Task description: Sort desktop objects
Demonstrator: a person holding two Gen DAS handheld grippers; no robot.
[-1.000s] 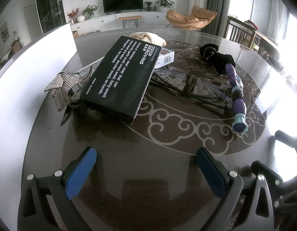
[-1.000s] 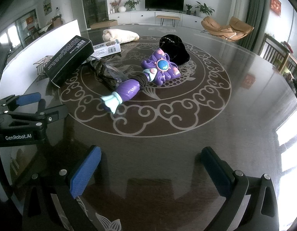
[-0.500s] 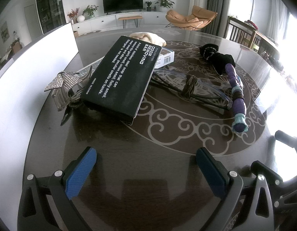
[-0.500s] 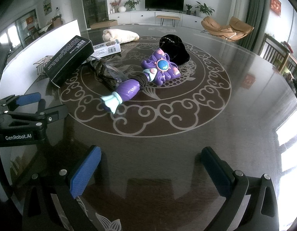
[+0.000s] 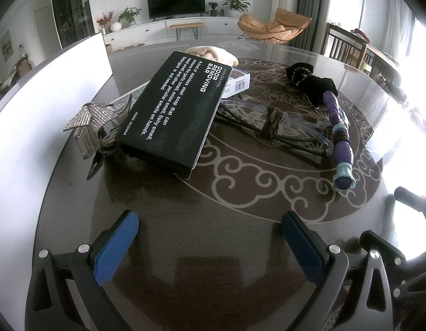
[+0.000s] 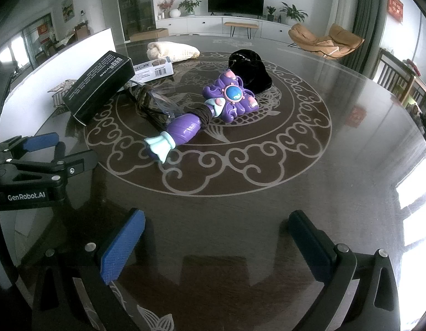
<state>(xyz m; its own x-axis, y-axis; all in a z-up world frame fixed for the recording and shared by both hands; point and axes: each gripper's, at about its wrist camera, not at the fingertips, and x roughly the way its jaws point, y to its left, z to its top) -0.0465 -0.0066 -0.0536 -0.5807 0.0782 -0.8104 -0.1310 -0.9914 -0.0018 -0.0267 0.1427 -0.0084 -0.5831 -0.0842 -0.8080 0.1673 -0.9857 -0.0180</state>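
A black "odor removing bar" box lies tilted on other items at the table's left. A purple toy wand lies in the middle, beside a black fabric pouch. A bundled dark cable with clear strips lies between box and wand. A rhinestone hair clip, a small white box and a cream cloth lie further back. My left gripper is open and empty, short of the black box. My right gripper is open and empty, short of the wand.
The objects rest on a dark round table with a pale swirl pattern. A white board stands along the table's left side. The left gripper's body shows at the left of the right wrist view.
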